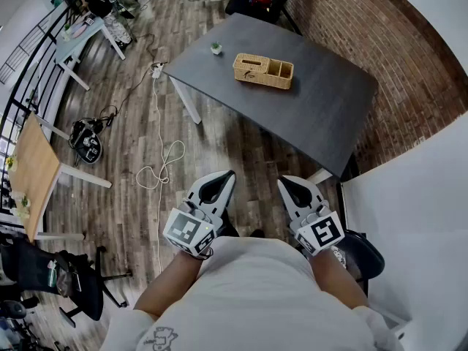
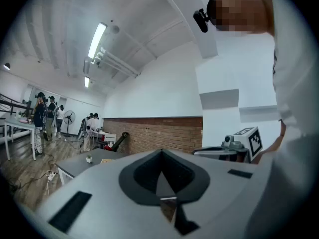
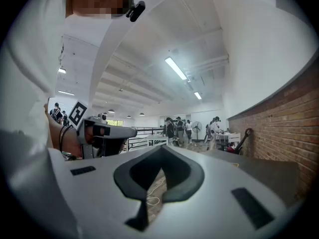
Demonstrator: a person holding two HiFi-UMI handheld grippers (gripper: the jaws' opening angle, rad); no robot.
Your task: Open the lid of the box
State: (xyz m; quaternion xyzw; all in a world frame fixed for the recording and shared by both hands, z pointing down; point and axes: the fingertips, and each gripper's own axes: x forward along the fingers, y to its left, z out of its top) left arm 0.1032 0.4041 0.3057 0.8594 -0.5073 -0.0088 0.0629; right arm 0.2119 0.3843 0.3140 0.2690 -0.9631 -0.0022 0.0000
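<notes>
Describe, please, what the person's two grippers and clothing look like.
The left gripper and right gripper are light grey tapering shells, each with a black-lined, teardrop-shaped opening between the jaws. Each carries a white cube with black square markers at its rear: the left cube and the right cube. The person wears a white shirt.

1. Straight ahead of you stands a grey table with a dark top and white legs, set at an angle to you.
2. On its far half a wicker box sits flat. A small potted plant stands left of the box, apart from it and near the corner.
3. On the plank floor, a white cable loops left of the table and runs up to a power strip. Black gear lies further left.
4. A wooden table is at your far left and a pale table beyond it. The clutter on them is too small to tell.
</notes>
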